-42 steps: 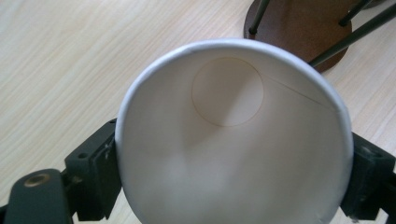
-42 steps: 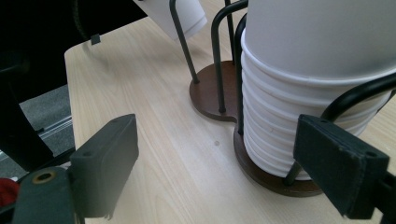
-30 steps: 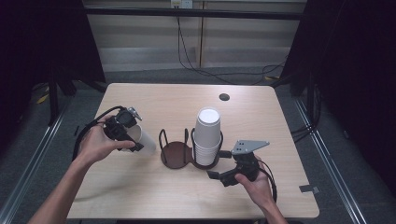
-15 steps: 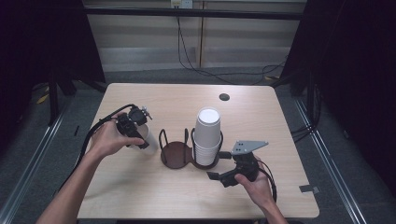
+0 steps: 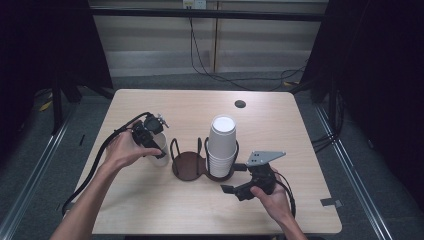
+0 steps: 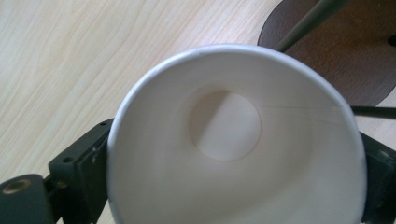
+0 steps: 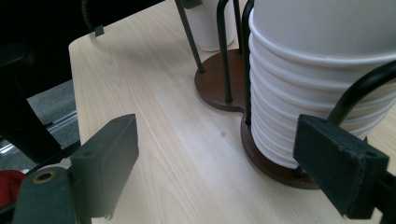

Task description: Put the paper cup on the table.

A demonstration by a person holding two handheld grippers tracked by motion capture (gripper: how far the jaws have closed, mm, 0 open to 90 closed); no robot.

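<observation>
**Setting a single paper cup down beside the holder**

Standing upright on the surface just left of the wooden two-ring cup holder, the single paper cup sits between the fingers of the left gripper. In the left gripper view the cup's open mouth faces the camera, with a black finger at either side of its wall. Those fingers have just been opening with the cup between them, and they appear to rest loosely at its sides, not pressing; how much gap there is I cannot tell.

The cup seems to have been taken off the stack and placed, so that part looks done; what is left for this hand is to draw clear without tipping it. It stands near the holder's empty left ring, not inside it.

The stack of cups fills the holder's right ring, upside down, many cups deep. The right gripper waits low on the surface just beside that stack, its fingers spread wide with nothing between them. Judging by the tall stack, plenty of cups remain if more are to be separated.
</observation>
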